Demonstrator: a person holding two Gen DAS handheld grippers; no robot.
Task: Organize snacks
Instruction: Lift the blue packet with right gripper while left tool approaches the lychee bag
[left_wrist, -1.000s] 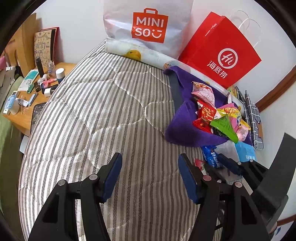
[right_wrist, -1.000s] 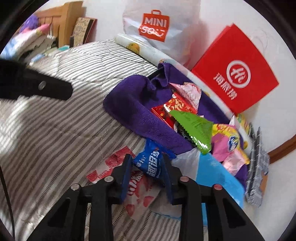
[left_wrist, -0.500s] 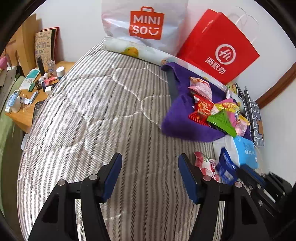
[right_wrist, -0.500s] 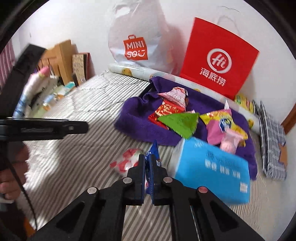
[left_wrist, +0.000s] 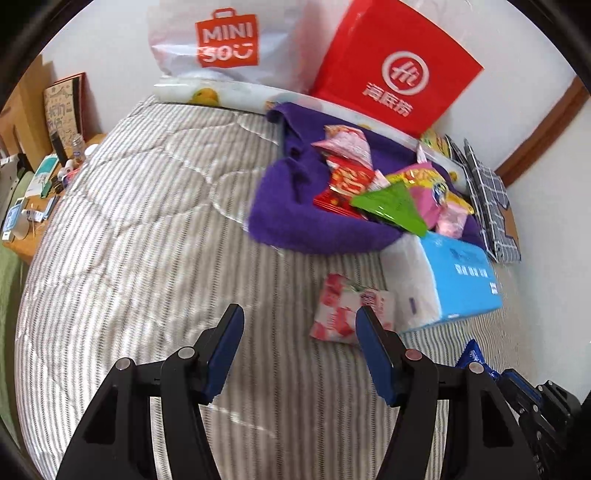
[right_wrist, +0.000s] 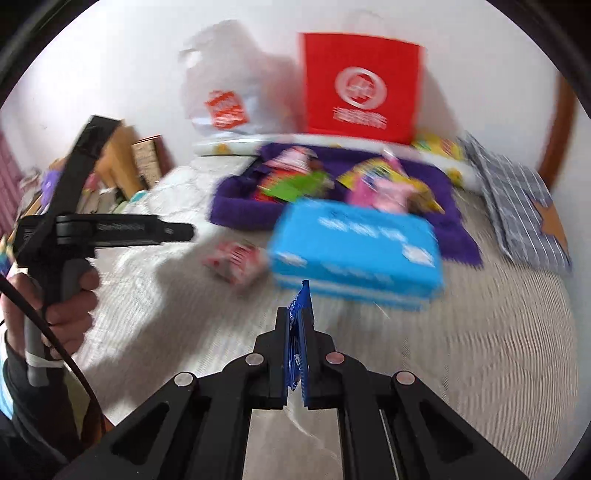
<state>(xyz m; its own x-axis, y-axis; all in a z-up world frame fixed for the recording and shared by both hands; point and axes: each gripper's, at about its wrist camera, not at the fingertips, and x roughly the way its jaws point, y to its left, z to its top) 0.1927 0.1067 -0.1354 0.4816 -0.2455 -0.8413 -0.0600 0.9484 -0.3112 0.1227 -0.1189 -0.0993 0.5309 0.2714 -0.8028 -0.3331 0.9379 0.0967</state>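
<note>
The blue snack packet (right_wrist: 298, 332) stands edge-on, pinched in the closed right gripper (right_wrist: 299, 325) above the striped quilt (left_wrist: 147, 240), near the blue tissue pack (right_wrist: 354, 247). The left gripper (left_wrist: 299, 328) hangs partly open and empty beside a pink-and-white snack packet (left_wrist: 340, 314)

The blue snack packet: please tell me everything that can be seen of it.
The blue snack packet is a small, flat pouch of glossy foil-like film, dark blue with white print too blurred to read. It stands on edge, pinched between the closed fingers of the right gripper, its serrated top edge poking out above them. It hangs clear of the striped bedcover; nothing else touches it.
</note>
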